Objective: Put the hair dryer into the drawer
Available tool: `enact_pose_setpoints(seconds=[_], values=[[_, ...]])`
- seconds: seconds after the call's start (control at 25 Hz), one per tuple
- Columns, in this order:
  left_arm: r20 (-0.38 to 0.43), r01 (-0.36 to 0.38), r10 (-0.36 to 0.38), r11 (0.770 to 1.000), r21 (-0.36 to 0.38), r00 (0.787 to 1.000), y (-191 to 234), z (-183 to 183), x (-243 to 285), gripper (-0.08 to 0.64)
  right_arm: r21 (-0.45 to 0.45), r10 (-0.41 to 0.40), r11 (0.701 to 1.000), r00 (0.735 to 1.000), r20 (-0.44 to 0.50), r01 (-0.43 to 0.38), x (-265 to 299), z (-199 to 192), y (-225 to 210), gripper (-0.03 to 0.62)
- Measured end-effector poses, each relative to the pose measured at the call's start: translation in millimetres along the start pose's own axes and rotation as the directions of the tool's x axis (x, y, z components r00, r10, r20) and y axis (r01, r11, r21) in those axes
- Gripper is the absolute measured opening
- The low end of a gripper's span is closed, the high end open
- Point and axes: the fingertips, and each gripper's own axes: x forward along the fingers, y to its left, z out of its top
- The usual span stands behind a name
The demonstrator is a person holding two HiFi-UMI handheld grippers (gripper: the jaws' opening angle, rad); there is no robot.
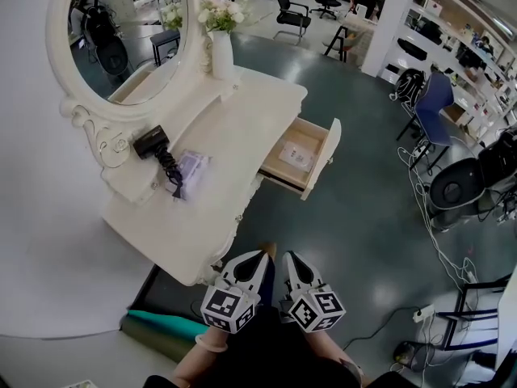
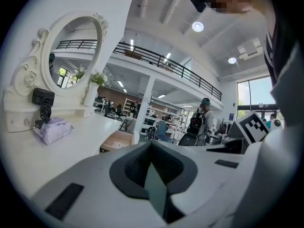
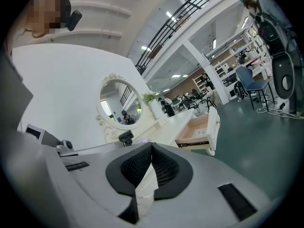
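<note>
Left gripper (image 1: pixel 259 255) and right gripper (image 1: pixel 289 256), both clenched and empty, sit at lower centre of the head view. Upper left, the hair dryer (image 1: pixel 152 143) lies on the dressing table (image 1: pixel 234 132); the drawer (image 1: pixel 304 157) stands open mid-frame. Only the left gripper view shows a distant person (image 2: pixel 200 120).

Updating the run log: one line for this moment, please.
hair dryer: on vanity | drawer: open | left tool, right tool: shut, empty
</note>
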Motion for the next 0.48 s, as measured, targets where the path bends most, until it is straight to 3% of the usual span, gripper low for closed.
enact_pose_setpoints(seconds=[0.48], values=[[-0.008,-0.014,0.014,1.000,-0.009,1.000,22,5,32,0.003,0.000,0.006,1.000,1.000,-0.008,-0.006,34,10,-18,0.026]])
